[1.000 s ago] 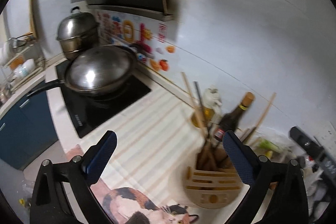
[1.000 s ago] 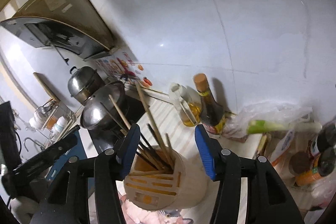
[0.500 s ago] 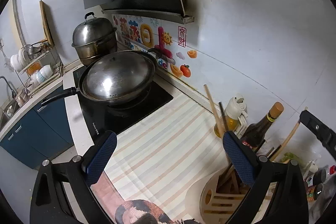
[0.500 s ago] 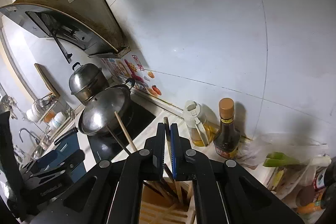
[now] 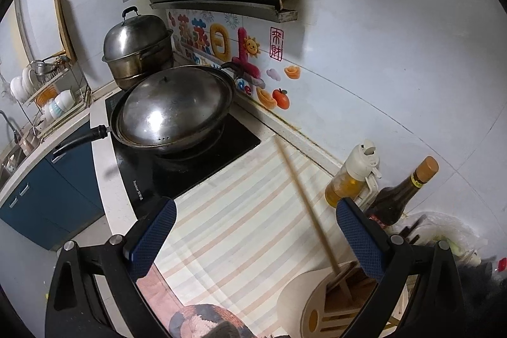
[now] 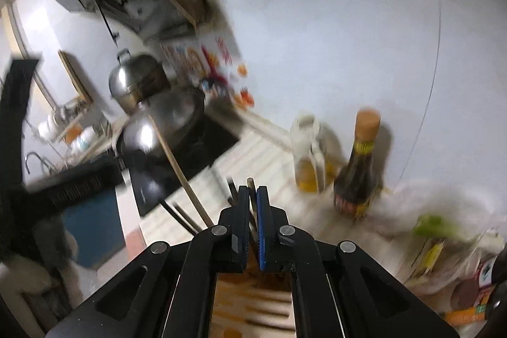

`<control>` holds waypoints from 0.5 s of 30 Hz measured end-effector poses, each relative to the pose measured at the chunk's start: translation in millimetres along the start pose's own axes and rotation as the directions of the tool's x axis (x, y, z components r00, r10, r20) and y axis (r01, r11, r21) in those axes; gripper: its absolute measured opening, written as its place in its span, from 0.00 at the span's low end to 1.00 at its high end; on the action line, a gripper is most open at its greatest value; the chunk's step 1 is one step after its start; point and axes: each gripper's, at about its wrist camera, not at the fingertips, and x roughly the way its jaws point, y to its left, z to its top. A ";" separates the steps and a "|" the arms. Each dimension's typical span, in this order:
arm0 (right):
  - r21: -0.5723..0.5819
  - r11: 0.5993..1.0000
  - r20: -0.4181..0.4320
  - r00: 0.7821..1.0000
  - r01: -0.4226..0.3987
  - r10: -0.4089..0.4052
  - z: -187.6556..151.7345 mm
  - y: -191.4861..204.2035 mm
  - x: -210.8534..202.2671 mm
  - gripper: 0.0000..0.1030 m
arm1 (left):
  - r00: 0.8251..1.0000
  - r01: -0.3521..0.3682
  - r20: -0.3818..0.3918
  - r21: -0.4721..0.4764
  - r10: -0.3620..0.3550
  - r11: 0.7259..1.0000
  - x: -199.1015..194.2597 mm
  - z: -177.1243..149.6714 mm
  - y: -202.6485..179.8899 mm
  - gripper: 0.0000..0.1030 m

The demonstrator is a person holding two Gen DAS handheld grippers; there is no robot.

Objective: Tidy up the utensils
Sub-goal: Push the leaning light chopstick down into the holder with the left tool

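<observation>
The wok lid (image 5: 172, 111) and the steamer pot (image 5: 137, 51) are shiny metal. The cooktop (image 5: 190, 170) is glossy black glass. A striped cloth (image 5: 247, 217) covers the counter (image 5: 104, 179). The utensil holder (image 5: 320, 306) and chopstick (image 5: 304, 198) look like matt wood.

The left wrist picture is sharp and softly lit, with a bright shine on the wok lid (image 5: 171, 113). The right wrist picture is smeared with blur. Both bend round at dark edges

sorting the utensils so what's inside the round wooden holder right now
In the left wrist view the wooden holder has one long chopstick leaning out of it and slotted dividers. The left tongs cover its right part, so further utensils there can't be seen.
</observation>
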 end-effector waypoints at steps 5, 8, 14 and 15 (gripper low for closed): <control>0.076 0.996 -0.094 0.995 -0.038 0.045 -15.9 -13.8 19.7 0.00 | 1.000 0.007 -0.001 0.006 -0.007 1.000 -1.0 -0.3 -1.9 1.00; 0.124 0.990 -0.078 0.994 -0.068 0.078 -17.4 -20.4 10.5 0.01 | 1.000 0.010 -0.002 0.006 -0.010 1.000 -1.7 -1.2 -2.0 1.00; 0.229 0.967 0.069 0.993 -0.110 0.097 -19.6 -33.9 -45.8 0.33 | 0.999 0.012 0.045 -0.085 -0.008 0.996 -22.3 -16.5 22.7 1.00; 0.243 0.966 0.093 0.993 -0.089 0.068 -22.1 -36.6 -54.3 0.42 | 0.999 0.025 0.051 -0.122 -0.019 0.992 -22.8 -20.0 31.3 1.00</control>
